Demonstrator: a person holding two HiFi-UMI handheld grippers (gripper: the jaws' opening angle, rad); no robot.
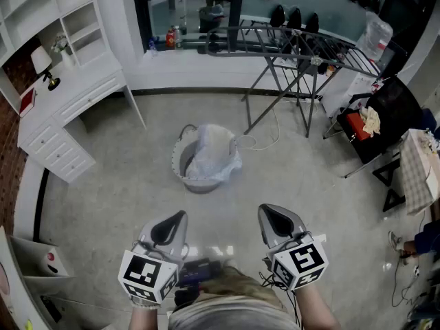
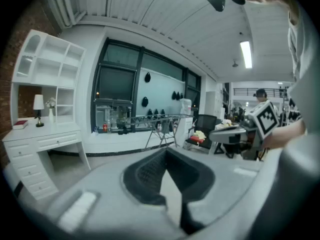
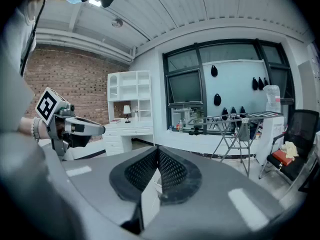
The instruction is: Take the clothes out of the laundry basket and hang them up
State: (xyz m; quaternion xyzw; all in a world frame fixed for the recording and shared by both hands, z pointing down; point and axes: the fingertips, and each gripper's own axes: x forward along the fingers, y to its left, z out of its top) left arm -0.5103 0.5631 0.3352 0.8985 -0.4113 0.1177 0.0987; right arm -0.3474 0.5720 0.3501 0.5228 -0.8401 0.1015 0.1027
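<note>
A round grey laundry basket (image 1: 187,177) stands on the floor in the head view, with pale clothes (image 1: 214,153) heaped in it and hanging over its rim. Behind it a metal drying rack (image 1: 302,47) spreads its wings; the drying rack (image 2: 157,120) also shows far off in the left gripper view, and the drying rack (image 3: 239,120) in the right gripper view. My left gripper (image 1: 175,218) and right gripper (image 1: 269,215) are held side by side near my body, well short of the basket. Both are shut with nothing between the jaws.
A white desk with drawers (image 1: 65,115) and shelves stands at the left wall. A black chair (image 1: 375,126) with cloth on it and a checked table (image 1: 421,170) are at the right. A white cable (image 1: 258,143) trails on the floor beside the basket.
</note>
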